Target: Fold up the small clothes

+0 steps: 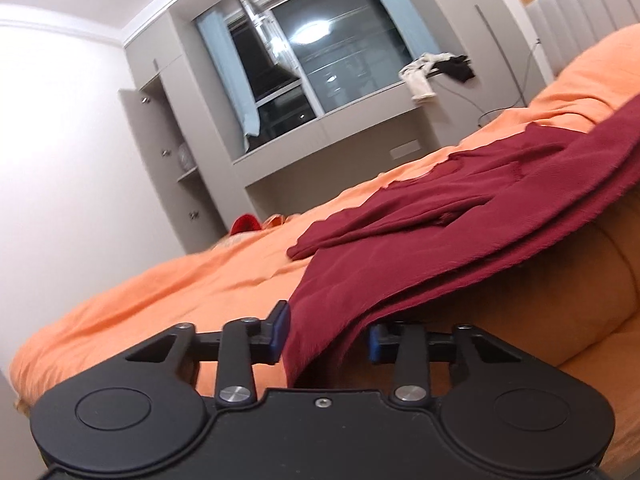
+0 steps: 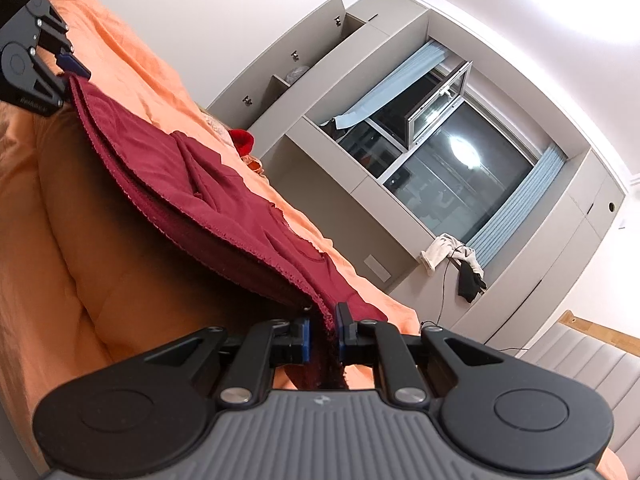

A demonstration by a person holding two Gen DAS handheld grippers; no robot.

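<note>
Your right hand-held gripper is clamped on a corner of the dark red garment; cloth bunches between the blue pads and hangs below them. Your left hand-held gripper has the opposite corner of the same hem between its fingers, but the gap is still wide. One pad stands clear of the cloth, the other is half hidden behind it. Whether it grips yet, you cannot tell.

The garment's near edge is lifted off the orange bed cover, shadow beneath; the rest, with a sleeve folded across, lies flat on the bed.

Farther off: a small red item at the bed's far edge, grey cabinets, a dark window, pale and black cloths on its sill.
</note>
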